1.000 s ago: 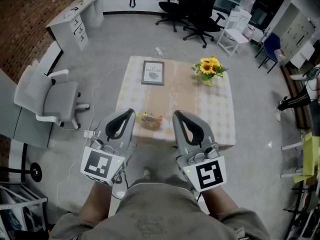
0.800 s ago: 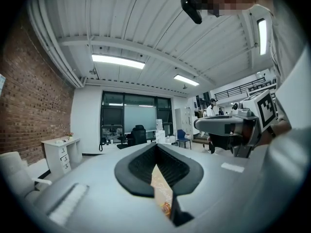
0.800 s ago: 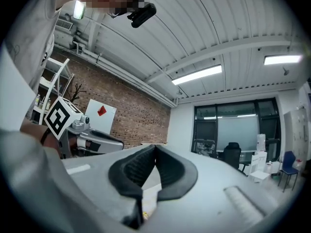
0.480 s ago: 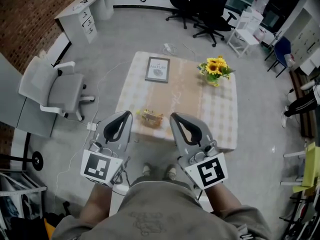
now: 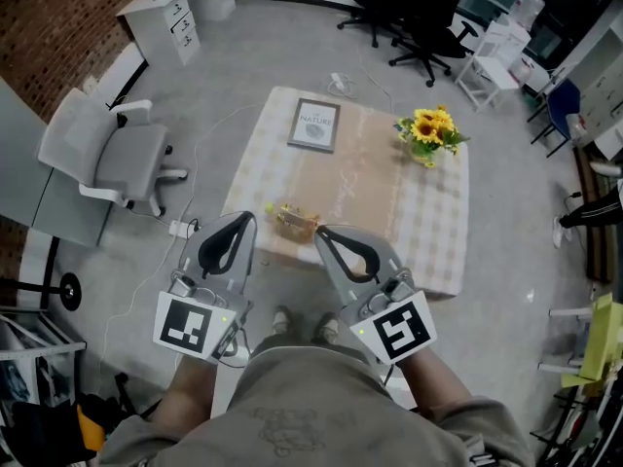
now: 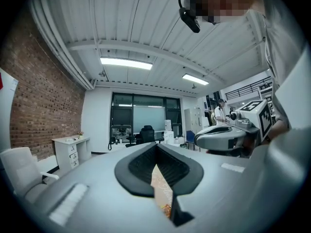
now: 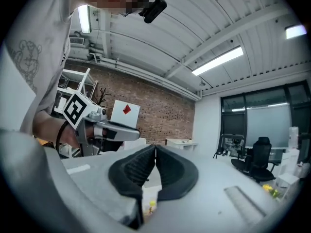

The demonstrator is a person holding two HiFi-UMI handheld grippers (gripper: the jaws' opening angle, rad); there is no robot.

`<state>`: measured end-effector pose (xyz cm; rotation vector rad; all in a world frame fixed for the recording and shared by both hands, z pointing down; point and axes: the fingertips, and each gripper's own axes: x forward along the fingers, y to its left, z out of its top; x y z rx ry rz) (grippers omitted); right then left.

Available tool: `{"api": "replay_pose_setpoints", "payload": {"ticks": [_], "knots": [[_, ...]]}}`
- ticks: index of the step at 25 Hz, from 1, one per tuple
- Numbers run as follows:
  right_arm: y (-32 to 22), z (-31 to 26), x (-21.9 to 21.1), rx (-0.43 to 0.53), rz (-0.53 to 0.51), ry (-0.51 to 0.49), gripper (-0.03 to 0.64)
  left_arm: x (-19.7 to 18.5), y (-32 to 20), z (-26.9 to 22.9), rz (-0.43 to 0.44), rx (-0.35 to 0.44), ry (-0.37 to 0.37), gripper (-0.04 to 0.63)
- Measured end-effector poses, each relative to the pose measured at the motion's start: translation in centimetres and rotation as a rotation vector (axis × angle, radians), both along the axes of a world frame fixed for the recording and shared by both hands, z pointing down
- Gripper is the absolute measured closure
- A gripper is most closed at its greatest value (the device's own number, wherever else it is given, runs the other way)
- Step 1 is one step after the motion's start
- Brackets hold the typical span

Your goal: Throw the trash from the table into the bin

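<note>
Wrapper (image 5: 295, 223) lies lengthwise along the table's (image 5: 428, 227) near edge.

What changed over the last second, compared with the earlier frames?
The right gripper swung left, so in the head view its tip now shows just beside the crumpled wrapper at the near edge of the table. Nothing was gripped or released: both grippers' fingers stay shut and empty. The left gripper, wrapper, framed picture and sunflowers kept their places.

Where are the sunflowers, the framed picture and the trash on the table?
sunflowers (image 5: 431, 127), head view, on the yellow blooms
framed picture (image 5: 314, 126), head view, its middle
wrapper (image 5: 295, 222), head view, its middle
</note>
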<state>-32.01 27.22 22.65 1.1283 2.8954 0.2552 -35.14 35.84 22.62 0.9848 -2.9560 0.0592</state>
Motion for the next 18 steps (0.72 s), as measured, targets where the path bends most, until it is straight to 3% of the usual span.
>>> {"api": "replay_pose_setpoints", "payload": {"ticks": [4, 7, 12, 18], "knots": [[0.8, 0.4, -0.5, 0.010, -0.044, 0.032, 0.582, -0.9, -0.2, 0.6, -0.024, -0.009, 0.029, 0.589], [1.5, 1.0, -1.4, 0.070, -0.072, 0.025, 0.540, -1.9, -0.1, 1.7, -0.025, -0.017, 0.049, 0.588], [3.5, 5.0, -4.2, 0.191, -0.113, 0.094, 0.435, -4.0, 1.0, 5.6, -0.034, -0.031, 0.120, 0.589], [4.6, 10.5, -8.5, 0.264, -0.136, 0.161, 0.366, -7.0, 2.2, 10.1, -0.063, -0.041, 0.157, 0.588]]}}
